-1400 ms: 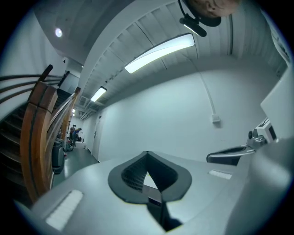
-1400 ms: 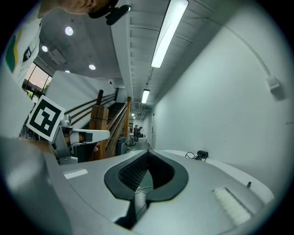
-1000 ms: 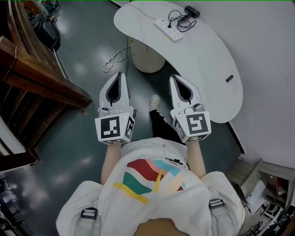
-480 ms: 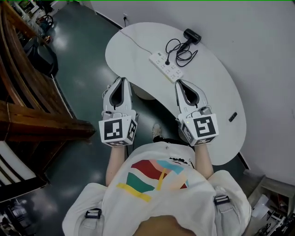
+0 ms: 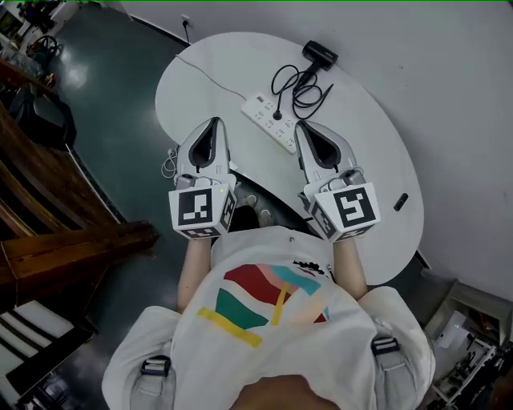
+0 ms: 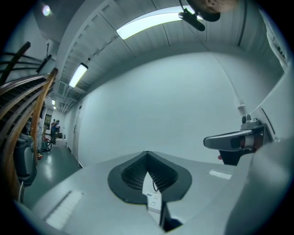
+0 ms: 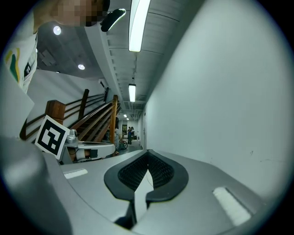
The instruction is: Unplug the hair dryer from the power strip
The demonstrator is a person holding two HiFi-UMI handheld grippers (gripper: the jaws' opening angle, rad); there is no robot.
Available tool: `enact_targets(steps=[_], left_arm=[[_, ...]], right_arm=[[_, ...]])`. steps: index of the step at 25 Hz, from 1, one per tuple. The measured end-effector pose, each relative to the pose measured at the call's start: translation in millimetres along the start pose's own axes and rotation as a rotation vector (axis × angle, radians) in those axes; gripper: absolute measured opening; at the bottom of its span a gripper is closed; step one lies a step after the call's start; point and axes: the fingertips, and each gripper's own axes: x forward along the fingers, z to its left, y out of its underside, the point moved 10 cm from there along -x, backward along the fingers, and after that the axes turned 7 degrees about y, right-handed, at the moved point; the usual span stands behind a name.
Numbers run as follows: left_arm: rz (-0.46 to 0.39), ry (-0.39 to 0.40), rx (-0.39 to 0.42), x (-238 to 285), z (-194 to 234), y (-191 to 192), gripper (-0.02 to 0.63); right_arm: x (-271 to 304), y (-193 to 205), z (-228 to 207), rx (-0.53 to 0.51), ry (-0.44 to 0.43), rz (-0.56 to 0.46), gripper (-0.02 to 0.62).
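On the white curved table (image 5: 200, 72) lies a white power strip (image 5: 260, 108) with a black plug (image 5: 278, 114) in it. A coiled black cord (image 5: 300, 88) runs from the plug to the black hair dryer (image 5: 319, 53) at the far edge. My left gripper (image 5: 213, 122) is shut and empty, its tip over the table just left of the strip. My right gripper (image 5: 304, 127), also shut and empty, has its tip beside the strip's near end. The left gripper view shows the power strip (image 6: 153, 201) through the narrow slit of the shut gripper (image 6: 147, 154). The right gripper (image 7: 148, 152) shows only white table in its slit.
A white wall runs behind the table. A thin white cable (image 5: 212, 68) leads from the strip across the table toward a wall socket (image 5: 186, 20). A small dark object (image 5: 400, 202) lies near the table's right end. A wooden staircase (image 5: 72, 240) stands at the left.
Both grippers have travelled forward from over the floor to over the table, and their tips now lie next to the power strip. Jaws stayed shut.
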Motion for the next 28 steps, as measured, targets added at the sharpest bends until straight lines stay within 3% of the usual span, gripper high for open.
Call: enact_targets(steps=[7,12,15,20,24,28], left_arm=[[-0.006,0.078,0.035,43.4,22.8,-5.1,-0.006],[0.045,0.136,0.049,64.5,40.0,2.8,-0.006],[0.1,0.226,0.049,79.8,43.1,8.3,0.105],[0.157,0.303,0.032,103.1,46.0,17.3,0.148],[0.313,0.364,0.081,128.1,47.5,33.3,0.202],[0.465,0.411,0.114,156.8,47.6,60.5,0.206]], right_arm=[[27.2,5.8,-6.0,0.034,0.094,-0.001,0.012],[37.1,11.3,-2.2,0.037,0.136,0.011,0.012],[41.3,13.4,-4.8,0.043,0.163,0.022,0.012],[46.1,19.7,-13.3,0.059,0.209,0.039,0.012],[47.0,26.2,-18.4,0.069,0.232,0.071,0.012],[47.7,36.3,-26.0,0.087,0.256,0.097,0.012]])
